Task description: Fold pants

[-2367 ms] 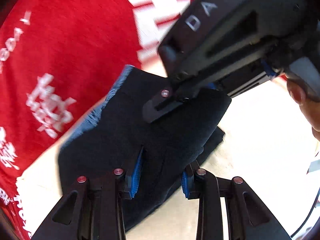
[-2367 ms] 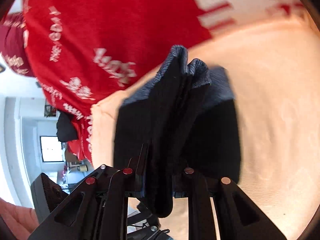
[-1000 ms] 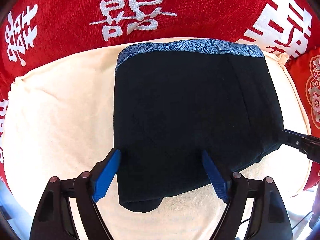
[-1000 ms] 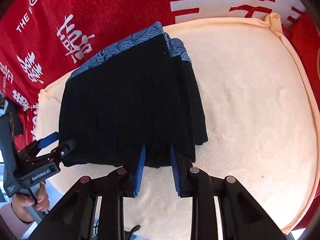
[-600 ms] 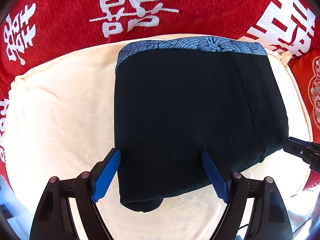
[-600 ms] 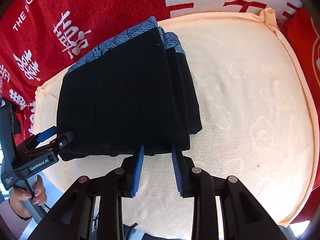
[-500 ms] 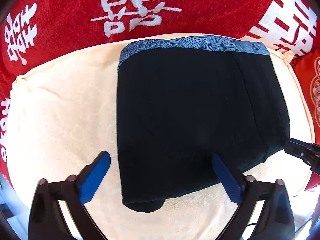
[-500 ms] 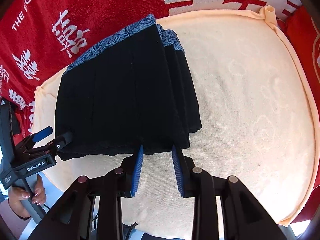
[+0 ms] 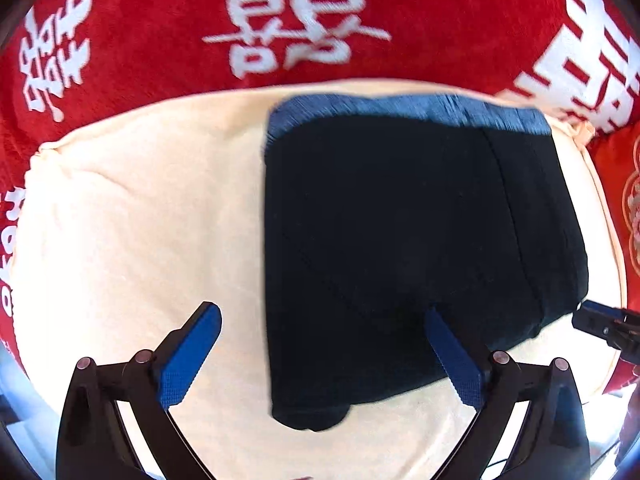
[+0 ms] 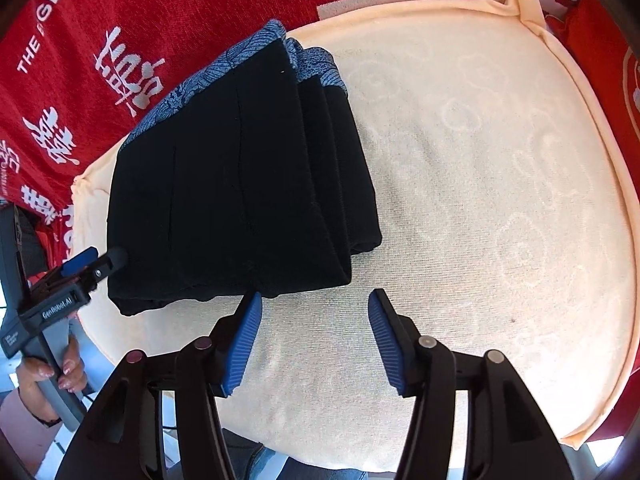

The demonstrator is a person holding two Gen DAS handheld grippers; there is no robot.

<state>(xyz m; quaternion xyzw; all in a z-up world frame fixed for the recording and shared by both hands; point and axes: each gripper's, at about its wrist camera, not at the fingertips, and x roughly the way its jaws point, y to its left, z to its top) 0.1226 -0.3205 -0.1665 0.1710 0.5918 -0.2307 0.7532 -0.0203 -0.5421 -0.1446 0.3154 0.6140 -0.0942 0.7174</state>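
We see the pants (image 9: 420,248) lying folded into a thick black stack on a cream cushion (image 9: 132,220), with a blue patterned waistband (image 9: 408,110) along the stack's far edge, toward the top of the left wrist view. In that view the stack fills the centre and right of the frame; in the right wrist view the pants (image 10: 224,184) sit in the upper left, their folded layers stepped along the right edge, and the bare cream cushion (image 10: 500,208) spreads across the right half. A red blanket (image 9: 160,24) with white characters runs behind the cushion along the top of both views. The left gripper (image 9: 320,356) is released, its jaws spread wide: the left blue pad (image 9: 188,360) hangs over bare cushion and the right pad over the near part of the pants, with the stack's near left corner between them but not pinched. We also see this left gripper at the left edge of the right wrist view, its tip at the stack's near corner, with a person's hand (image 10: 52,376) around its handle. The right gripper (image 10: 314,342) is letting go, its jaws opening, with only cushion between the blue pads (image 10: 384,340) and the left pad just short of the stack's near edge. Its dark tip also shows at the right edge of the left wrist view, close beside the pants.
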